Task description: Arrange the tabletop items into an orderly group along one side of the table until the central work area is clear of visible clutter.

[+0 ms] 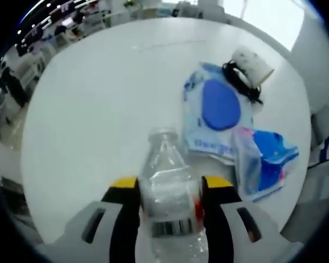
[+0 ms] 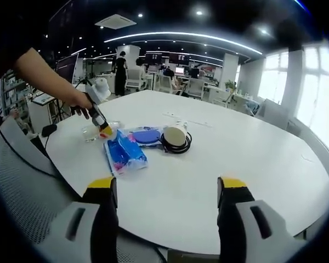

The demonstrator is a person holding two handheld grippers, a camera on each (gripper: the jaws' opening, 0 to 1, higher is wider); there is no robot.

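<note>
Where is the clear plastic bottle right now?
In the left gripper view, the clear plastic bottle sits between the left gripper jaws, beside the wet wipes pack.

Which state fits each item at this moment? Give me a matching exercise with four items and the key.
Items:
1. clear plastic bottle
2. right gripper
3. wet wipes pack with blue lid
4. black cable

States:
A. lying flat on the white table, between the charger and the tissue pack
B. jaws wide apart, nothing between them
C. clamped between the left gripper's jaws
D. coiled around the white charger

Pairs: 1-C, 2-B, 3-A, 4-D
</note>
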